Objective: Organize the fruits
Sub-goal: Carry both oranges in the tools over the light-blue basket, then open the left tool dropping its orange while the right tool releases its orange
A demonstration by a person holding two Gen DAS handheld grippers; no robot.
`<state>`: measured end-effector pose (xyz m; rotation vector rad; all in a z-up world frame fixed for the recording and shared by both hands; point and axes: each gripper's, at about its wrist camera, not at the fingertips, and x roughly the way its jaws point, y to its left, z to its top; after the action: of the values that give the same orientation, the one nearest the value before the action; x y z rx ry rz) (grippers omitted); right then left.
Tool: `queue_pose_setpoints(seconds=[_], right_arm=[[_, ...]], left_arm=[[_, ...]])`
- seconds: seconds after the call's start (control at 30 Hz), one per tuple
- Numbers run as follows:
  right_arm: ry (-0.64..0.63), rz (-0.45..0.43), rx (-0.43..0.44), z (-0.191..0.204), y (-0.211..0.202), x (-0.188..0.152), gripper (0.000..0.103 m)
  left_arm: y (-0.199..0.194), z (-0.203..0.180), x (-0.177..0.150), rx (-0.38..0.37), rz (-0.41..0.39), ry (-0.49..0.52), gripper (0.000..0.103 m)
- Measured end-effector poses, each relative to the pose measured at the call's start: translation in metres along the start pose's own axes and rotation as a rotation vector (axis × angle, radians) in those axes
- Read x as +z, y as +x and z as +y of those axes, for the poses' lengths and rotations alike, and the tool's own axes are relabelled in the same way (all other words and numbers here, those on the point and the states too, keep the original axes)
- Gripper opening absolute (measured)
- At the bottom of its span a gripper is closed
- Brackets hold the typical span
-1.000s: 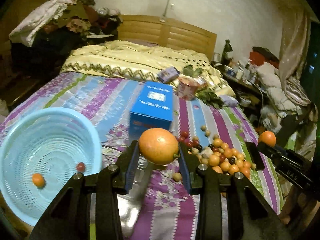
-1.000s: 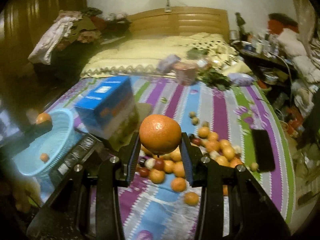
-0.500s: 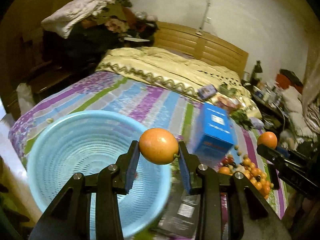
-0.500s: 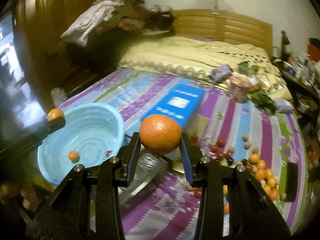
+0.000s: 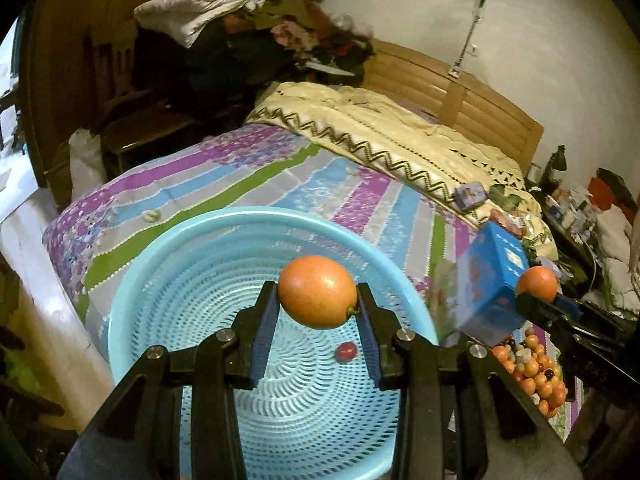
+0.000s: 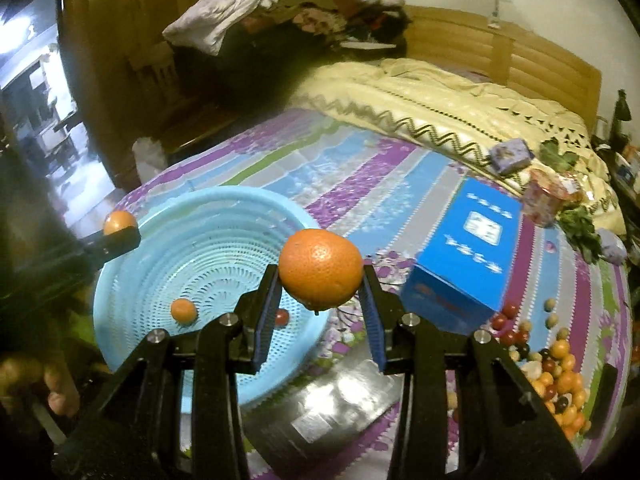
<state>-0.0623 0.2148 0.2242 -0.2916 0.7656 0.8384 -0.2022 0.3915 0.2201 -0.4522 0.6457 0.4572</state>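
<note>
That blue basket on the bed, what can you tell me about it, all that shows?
The blue basket is a round, light-blue bowl, plastic by its look, its wall and floor pierced with rings of small holes. It sits upright near the corner of the striped bedspread. Inside lie a small orange fruit and a small red fruit. A silvery packet lies at its near rim.

Nothing legible anywhere.
The blue box carries a white label with rows of white characters on its top, too blurred to read; the silvery packet has a small printed label, equally unreadable.
</note>
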Motion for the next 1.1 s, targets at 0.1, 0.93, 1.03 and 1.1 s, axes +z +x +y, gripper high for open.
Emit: queue_pose_setpoints(seconds=[0.1,0.93,1.03,1.1], right_arm=[[-0.008,0.022,0.014,0.009,0.011,0.003,0.040],[0.046,0.261,0.148,0.023,0.074,-0.005,0.040],[0.048,0.283,0.156,0.022,0.078,-0.007,0.040],[0.046,0.292,0.159,0.022,0.080,-0.008,0.040]], left_arm=[[0.008,0.011,0.002,0.008,0.017,-0.011,0.039],[0.063,0.049,-0.004,0.026,0.212,-0.034,0.039],[0.070,0.050,-0.008,0.028,0.243,-0.033,0.039],[0.073,0.051,-0.011,0.031,0.255,-0.033,0.039]])
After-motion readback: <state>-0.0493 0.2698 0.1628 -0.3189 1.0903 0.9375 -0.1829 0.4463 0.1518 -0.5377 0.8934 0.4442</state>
